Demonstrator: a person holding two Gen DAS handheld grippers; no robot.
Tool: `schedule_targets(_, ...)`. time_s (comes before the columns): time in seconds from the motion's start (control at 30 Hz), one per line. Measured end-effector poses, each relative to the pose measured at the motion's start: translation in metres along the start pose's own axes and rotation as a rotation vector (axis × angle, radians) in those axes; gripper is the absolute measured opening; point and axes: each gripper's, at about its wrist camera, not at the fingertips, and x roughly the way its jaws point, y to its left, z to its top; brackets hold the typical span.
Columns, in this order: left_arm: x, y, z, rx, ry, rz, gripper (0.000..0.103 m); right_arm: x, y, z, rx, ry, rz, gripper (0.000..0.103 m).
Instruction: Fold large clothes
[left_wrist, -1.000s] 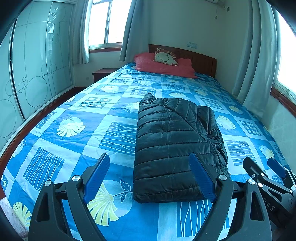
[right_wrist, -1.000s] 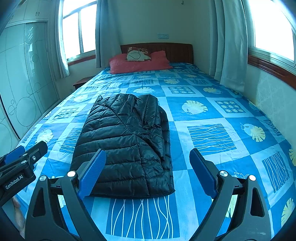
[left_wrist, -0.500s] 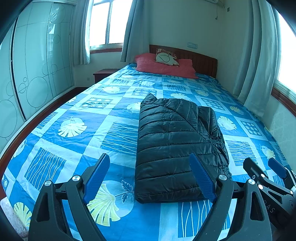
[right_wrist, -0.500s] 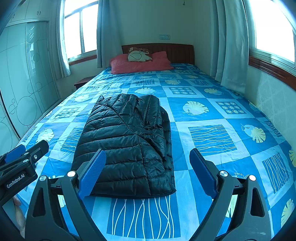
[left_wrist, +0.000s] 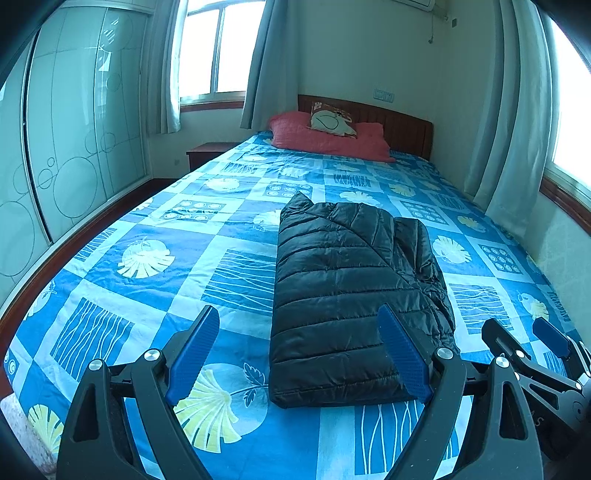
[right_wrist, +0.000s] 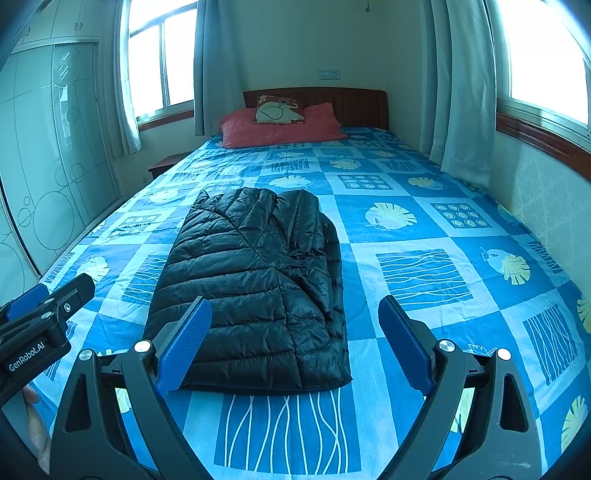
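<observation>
Lying folded into a compact rectangle, the black puffer jacket (left_wrist: 351, 295) rests on the blue patterned bedspread (left_wrist: 155, 258) of the bed, nearer its foot than the red pillow (left_wrist: 325, 138) by the headboard. Both tools hover above the foot of the bed, apart from the jacket. The left tool (left_wrist: 299, 347) is released, its blue pads spread wide with nothing between them; the jacket's near edge shows beyond its right pad. The right tool (right_wrist: 295, 332) is likewise released and empty, pointing at the jacket's near right corner. Curtains (right_wrist: 461, 92) hang at the windows on both sides.
</observation>
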Motion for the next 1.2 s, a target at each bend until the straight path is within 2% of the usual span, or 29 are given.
schedule_targets(0.1,-0.001,-0.001,0.001,0.006,-0.005,0.016,0.086,0.0,0.0,0.0,0.0,0.001,0.0,0.091)
schedule_targets(0.63,-0.002,-0.001,0.002,0.01,-0.024,0.0,0.086,0.0,0.001,-0.002,-0.006,0.005,-0.003,0.091)
schedule_targets(0.73,-0.002,-0.002,-0.002,0.013,-0.037,-0.003,0.09,0.001,-0.002,-0.004,-0.007,0.013,-0.001,0.091)
schedule_targets(0.8,0.0,-0.001,-0.003,0.009,-0.014,0.027,0.09,0.002,-0.003,-0.005,-0.007,0.017,0.0,0.091)
schedule_targets(0.9,0.008,0.005,-0.004,-0.009,0.004,-0.025,0.09,0.004,-0.008,-0.007,-0.014,0.023,0.002,0.091)
schedule_targets(1.0,0.02,0.016,-0.009,-0.02,0.017,0.003,0.09,0.005,-0.02,-0.009,-0.012,0.023,-0.009,0.091)
schedule_targets(1.1,0.047,0.037,-0.018,-0.014,0.092,0.064,0.09,0.01,-0.044,-0.015,-0.001,0.035,-0.042,0.091)
schedule_targets(1.2,0.079,0.074,-0.034,-0.061,0.188,0.084,0.09,0.023,-0.079,-0.027,0.022,0.071,-0.094,0.095)
